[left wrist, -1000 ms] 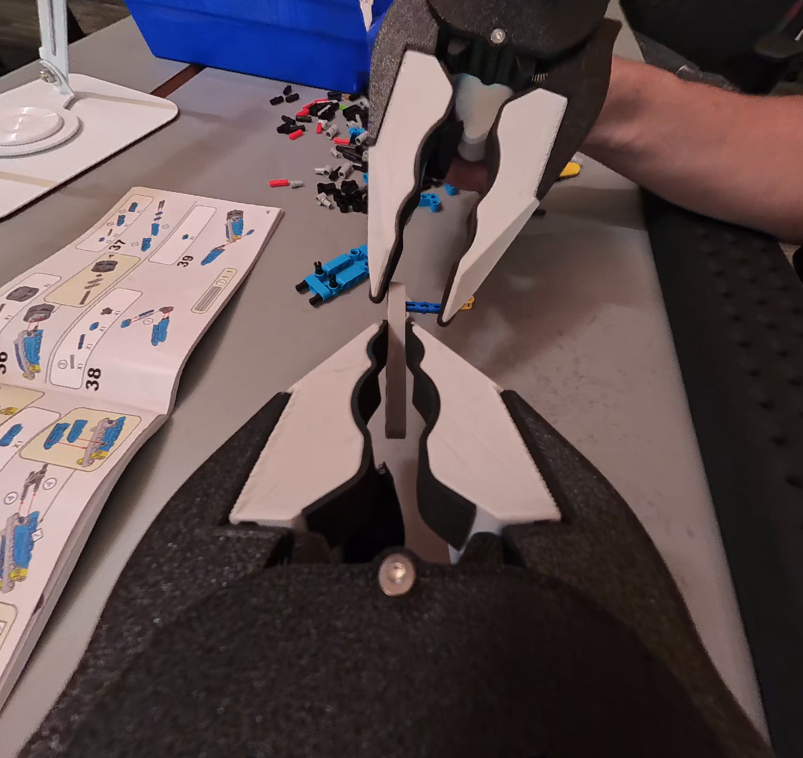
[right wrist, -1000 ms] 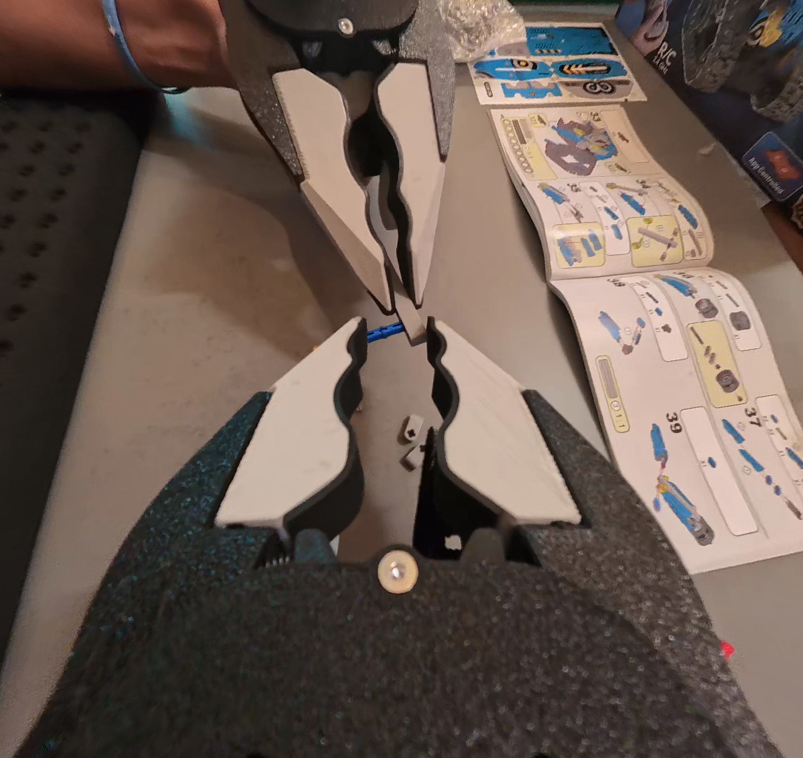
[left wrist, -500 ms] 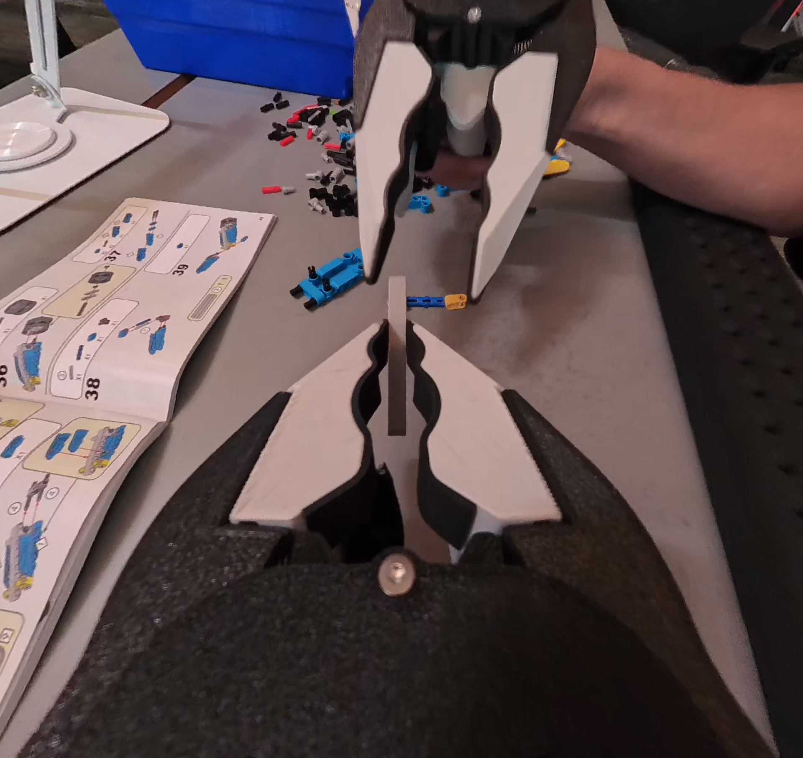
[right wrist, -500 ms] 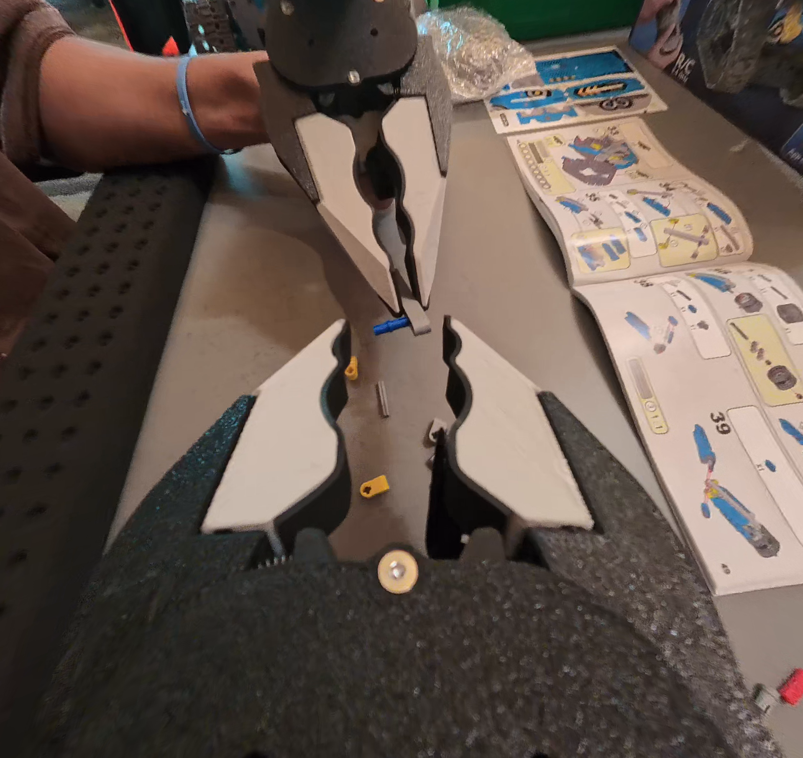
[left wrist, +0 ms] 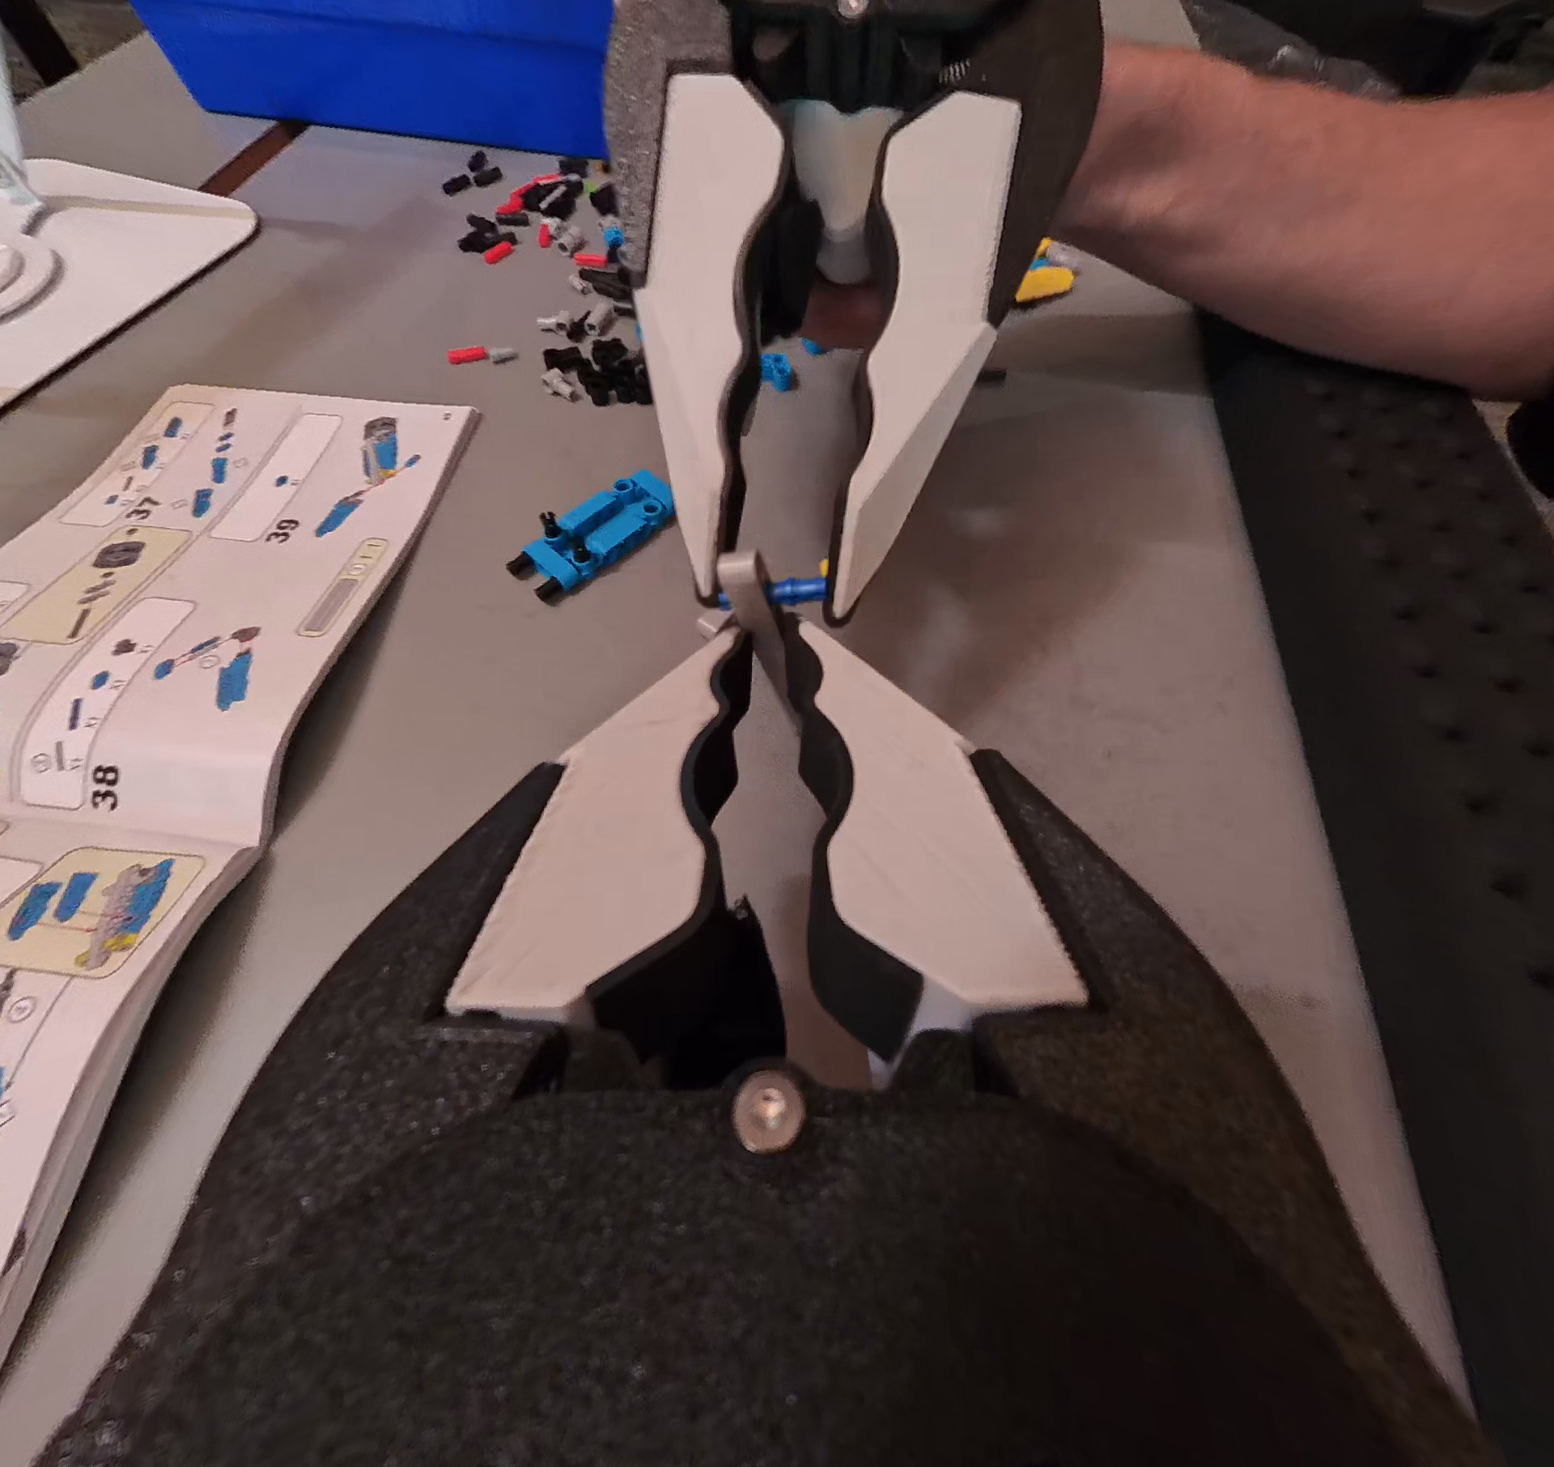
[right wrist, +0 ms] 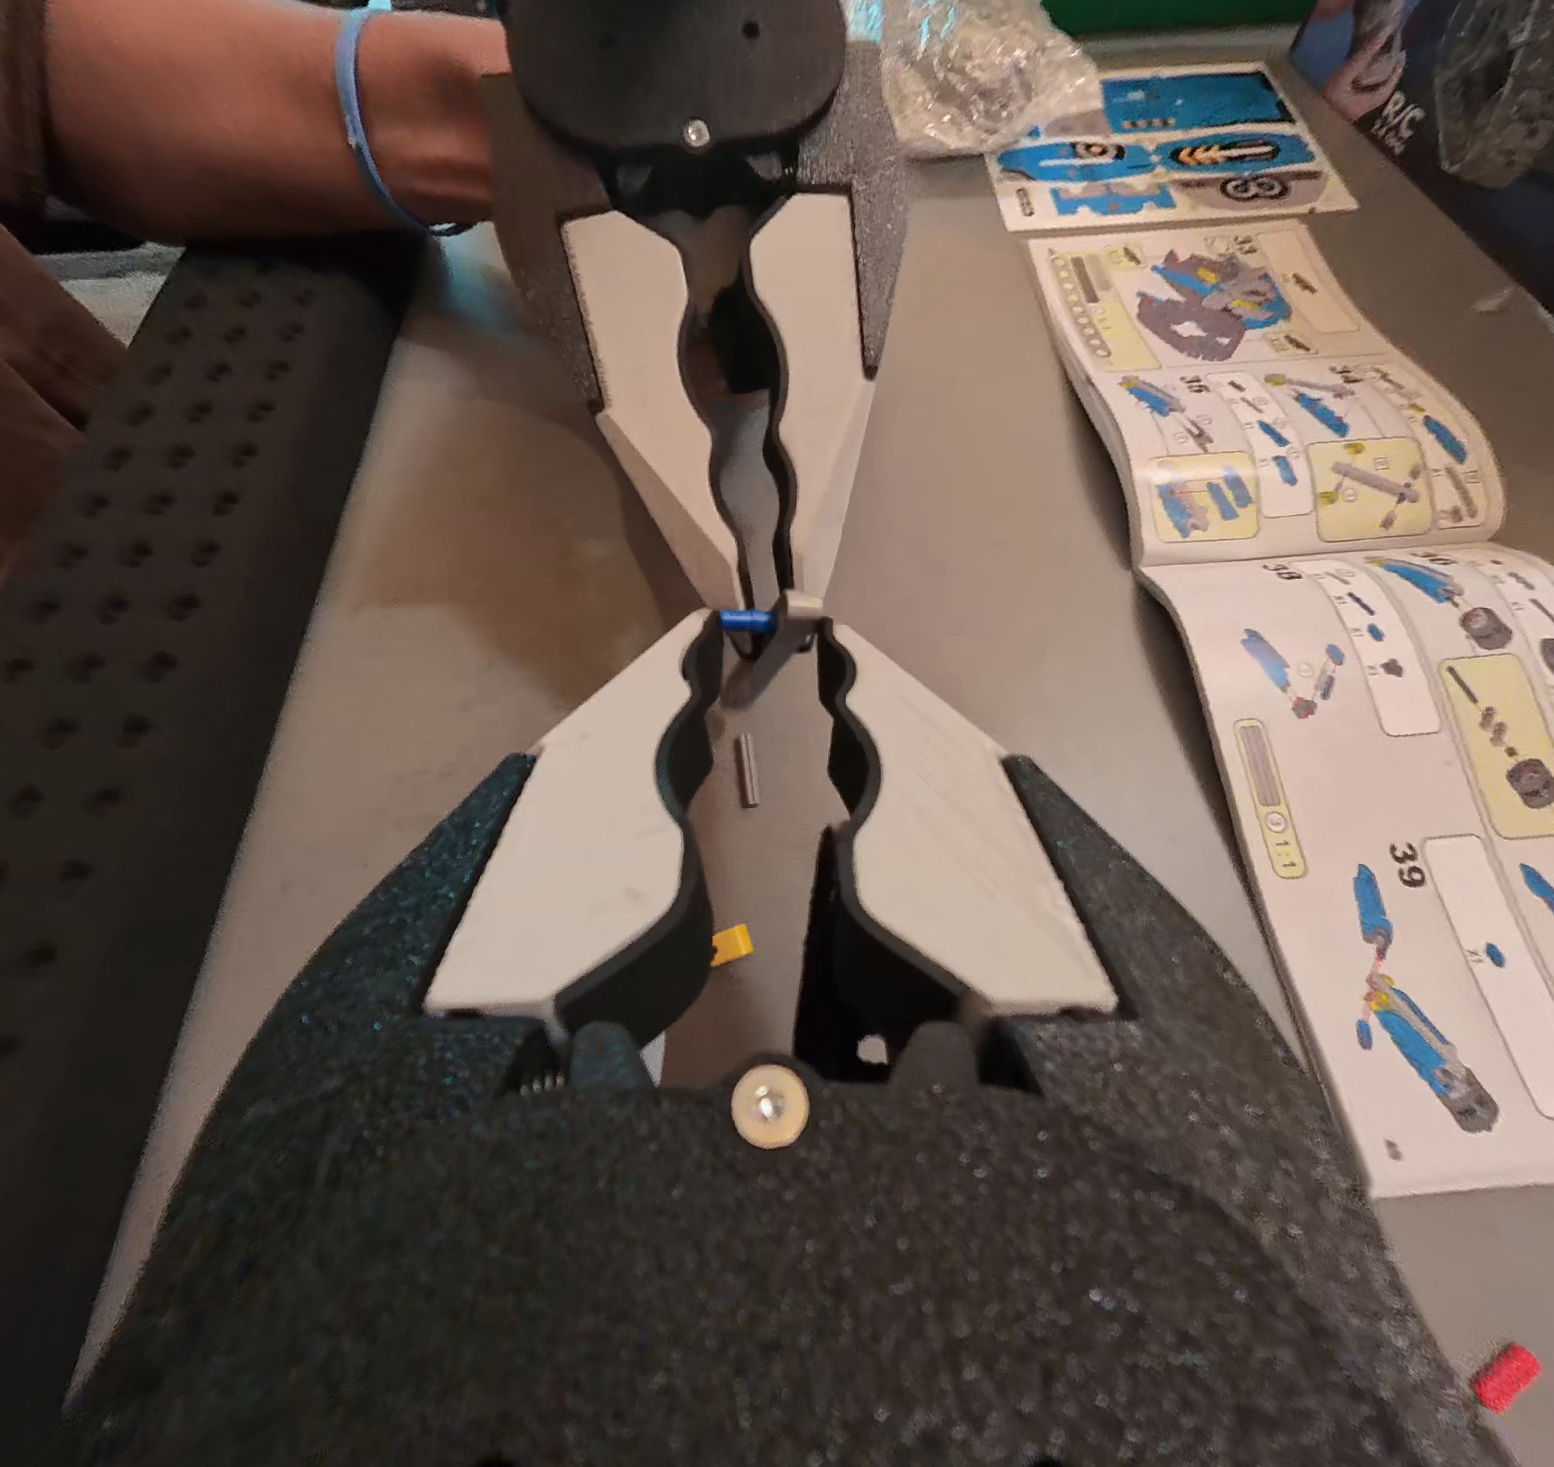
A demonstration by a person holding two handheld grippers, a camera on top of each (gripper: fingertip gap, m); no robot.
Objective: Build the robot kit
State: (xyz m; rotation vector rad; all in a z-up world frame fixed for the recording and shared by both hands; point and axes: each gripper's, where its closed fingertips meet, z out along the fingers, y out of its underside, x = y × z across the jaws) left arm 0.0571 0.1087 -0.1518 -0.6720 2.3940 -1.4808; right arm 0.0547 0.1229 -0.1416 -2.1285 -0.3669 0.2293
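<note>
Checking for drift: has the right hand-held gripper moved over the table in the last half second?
No. The grey axle on the table sits where it did inside the right hand-held gripper, whose jaws only narrowed.

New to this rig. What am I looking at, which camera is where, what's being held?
No robot here: a person holds a two-finger clamp tool in each hand, and a camera on each tool looks forward along its fingers. One picture comes from the left tool, the other from the right tool; they face each other, so each view also shows the opposite tool.

The left tool is shut on a flat grey beam with a blue pin through its end. The right tool's tips bracket that pin; whether they squeeze it I can't tell.

On the grey table: an open instruction booklet, a scatter of small building parts and a blue part-built piece.
</note>
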